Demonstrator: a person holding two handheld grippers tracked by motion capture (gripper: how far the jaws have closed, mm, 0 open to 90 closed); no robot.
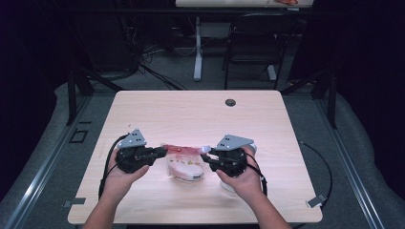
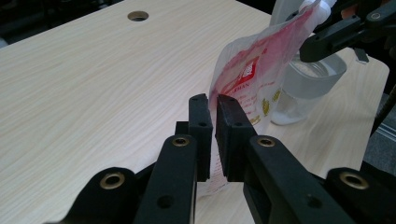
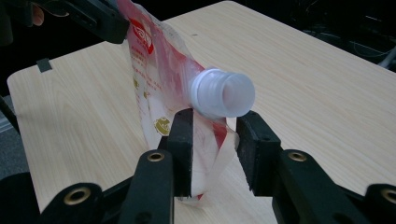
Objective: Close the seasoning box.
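Note:
A red and white refill pouch (image 1: 184, 164) with a white spout cap (image 3: 224, 93) hangs stretched between my two grippers above the wooden table (image 1: 191, 109). My left gripper (image 1: 165, 151) is shut on the pouch's thin edge (image 2: 252, 70); in the left gripper view its pads (image 2: 211, 100) pinch the film. My right gripper (image 1: 206, 152) grips the pouch at its spout end, and in the right gripper view its jaws (image 3: 215, 119) sit on either side of the neck just under the cap. The pouch's body sags toward the table between the hands.
A clear jar (image 2: 308, 84) with a wide frosted rim stands on the table under my right hand, partly hidden in the high view (image 1: 252, 147). A cable hole (image 1: 230, 102) lies near the table's far edge. A dark chair (image 1: 258, 43) stands beyond the table.

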